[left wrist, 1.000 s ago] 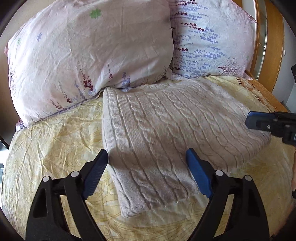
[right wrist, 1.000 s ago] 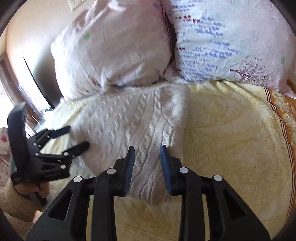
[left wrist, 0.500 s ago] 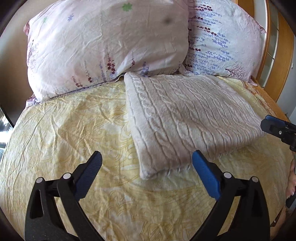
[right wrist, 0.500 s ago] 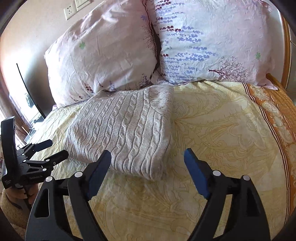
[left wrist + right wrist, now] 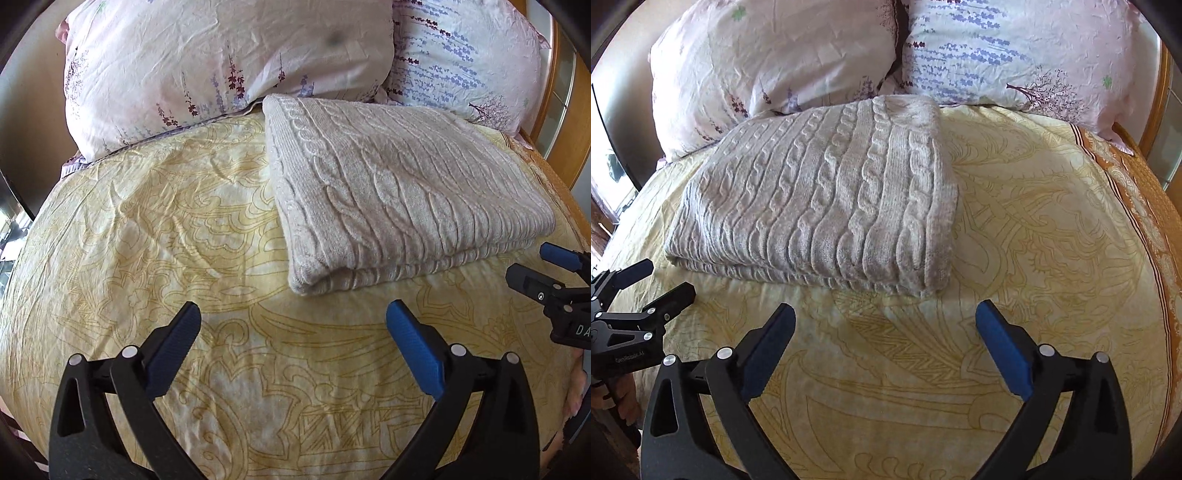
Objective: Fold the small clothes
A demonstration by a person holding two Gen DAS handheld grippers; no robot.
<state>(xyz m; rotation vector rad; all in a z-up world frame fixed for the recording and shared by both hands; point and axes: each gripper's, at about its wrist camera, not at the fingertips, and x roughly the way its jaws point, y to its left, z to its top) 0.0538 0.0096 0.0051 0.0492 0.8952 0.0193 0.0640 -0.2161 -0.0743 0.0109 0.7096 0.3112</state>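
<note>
A pale grey cable-knit sweater [image 5: 399,192] lies folded into a thick rectangle on the yellow patterned bedspread [image 5: 155,236], its far end against the pillows. It also shows in the right wrist view [image 5: 827,206]. My left gripper [image 5: 293,336] is open and empty, hovering over bare bedspread just short of the fold's near left corner. My right gripper [image 5: 884,336] is open and empty, just short of the fold's near right corner. Each gripper shows at the edge of the other's view: the right one [image 5: 546,269] and the left one [image 5: 653,280].
Two floral pillows [image 5: 221,62] [image 5: 469,59] lean at the head of the bed. A wooden headboard frame [image 5: 569,92] stands at the far right. The bedspread's orange border [image 5: 1137,192] runs along the right side. A dark screen [image 5: 605,133] stands left of the bed.
My right gripper opened and let go of the sweater's edge. Both grippers drew back from the folded sweater toward the foot of the bed.
</note>
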